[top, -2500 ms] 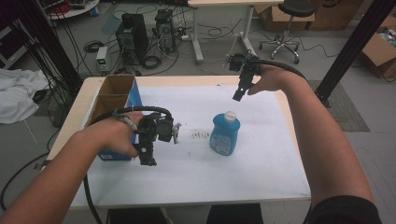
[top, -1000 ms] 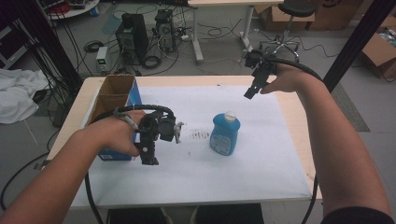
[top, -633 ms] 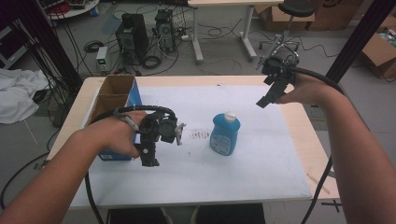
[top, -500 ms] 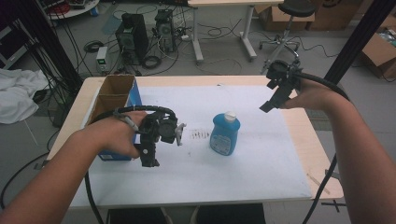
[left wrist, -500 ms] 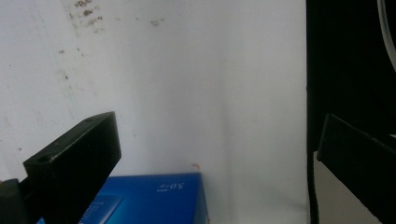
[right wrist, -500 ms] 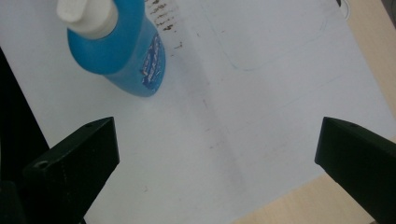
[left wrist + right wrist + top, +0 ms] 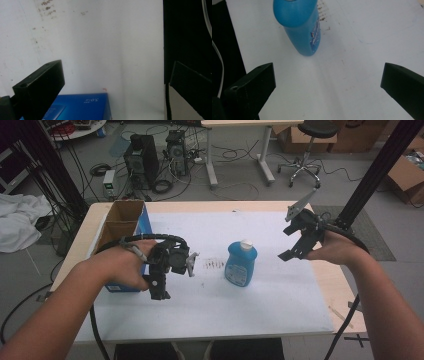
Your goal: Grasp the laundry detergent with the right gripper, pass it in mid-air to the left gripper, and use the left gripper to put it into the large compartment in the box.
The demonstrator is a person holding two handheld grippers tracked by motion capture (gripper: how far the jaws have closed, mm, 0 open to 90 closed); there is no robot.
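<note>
Glossy blue plastic bottle (image 7: 240,264), matt white table sheet (image 7: 260,300), brown cardboard box (image 7: 119,222)

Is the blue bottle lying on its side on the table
No, the blue bottle stands upright on the white table, its white cap on top.

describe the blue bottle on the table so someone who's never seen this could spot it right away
On the white-topped table, look near the middle, between the two hand-held grippers. There a blue plastic bottle with a white cap stands upright by a dark smudge. The open blue cardboard box at the left edge is squarer and larger.
</note>
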